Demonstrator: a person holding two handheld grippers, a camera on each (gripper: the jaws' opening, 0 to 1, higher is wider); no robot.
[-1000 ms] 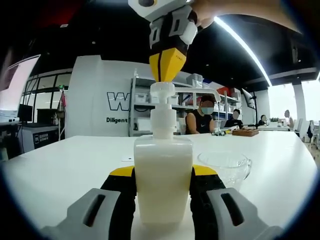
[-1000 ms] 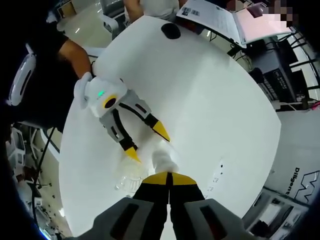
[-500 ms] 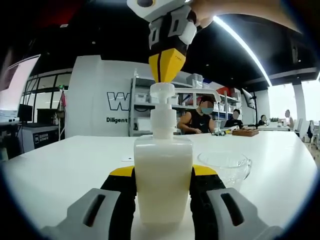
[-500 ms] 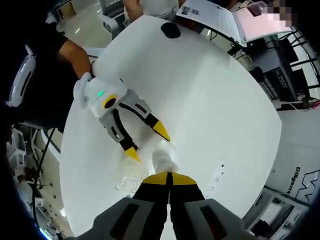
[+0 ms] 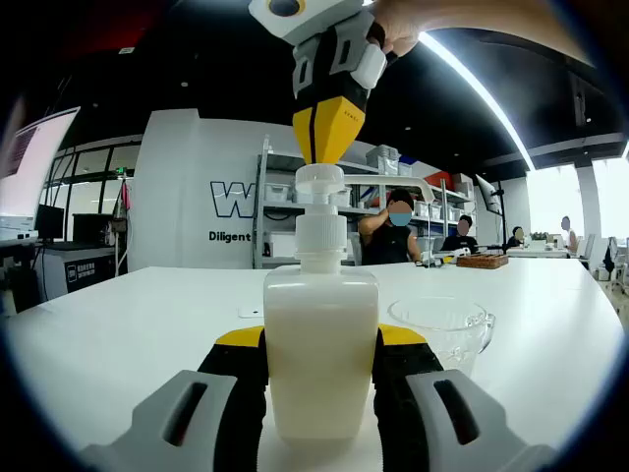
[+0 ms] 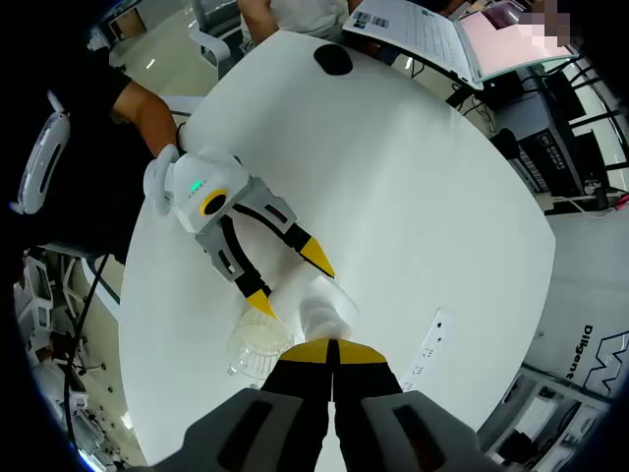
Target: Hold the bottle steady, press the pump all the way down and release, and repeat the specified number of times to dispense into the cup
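1. A clear bottle (image 5: 320, 349) full of creamy white liquid is standing upright on the worktop (image 5: 118, 315), with a white pump (image 5: 320, 185) on its neck.
2. A clear glass cup (image 5: 442, 327) is sitting just beside the bottle, under the pump's spout; I cannot tell whether anything is in it.
3. The worktop is showing white and rounded in the right gripper view, carrying an open laptop (image 6: 432, 34) and a dark mouse (image 6: 334, 59) at its far end.
4. Behind it, an office room is stretching back with shelving (image 5: 393, 211), a white wall bearing lettering, and seated people.
5. The left gripper (image 5: 320, 393) is clamping the bottle's lower body between its yellow-tipped jaws.
6. The right gripper (image 5: 328, 147) is pointing down from above, jaws pressed together, tips touching the pump's top.
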